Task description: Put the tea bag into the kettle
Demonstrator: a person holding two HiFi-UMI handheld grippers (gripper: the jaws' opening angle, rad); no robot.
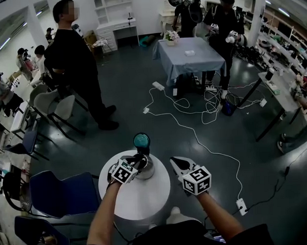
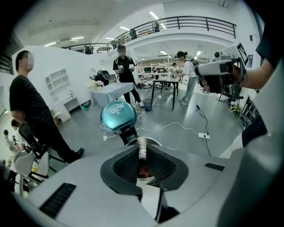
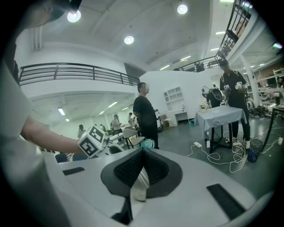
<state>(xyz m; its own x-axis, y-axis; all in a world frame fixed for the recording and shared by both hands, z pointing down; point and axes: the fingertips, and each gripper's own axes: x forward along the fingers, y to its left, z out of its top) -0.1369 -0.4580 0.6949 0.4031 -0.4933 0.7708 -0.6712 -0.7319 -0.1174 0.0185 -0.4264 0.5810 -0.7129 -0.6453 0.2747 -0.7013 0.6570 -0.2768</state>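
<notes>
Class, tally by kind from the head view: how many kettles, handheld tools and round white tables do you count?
kettle: 1
handheld tools: 2, the left tool and the right tool
round white table: 1
Total: 4

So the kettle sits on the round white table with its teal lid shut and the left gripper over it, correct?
Not quite: the teal lid is open, tipped up and back on its hinge, as the left gripper view shows. The rest holds: the kettle sits on the round white table with the left gripper over it.
</notes>
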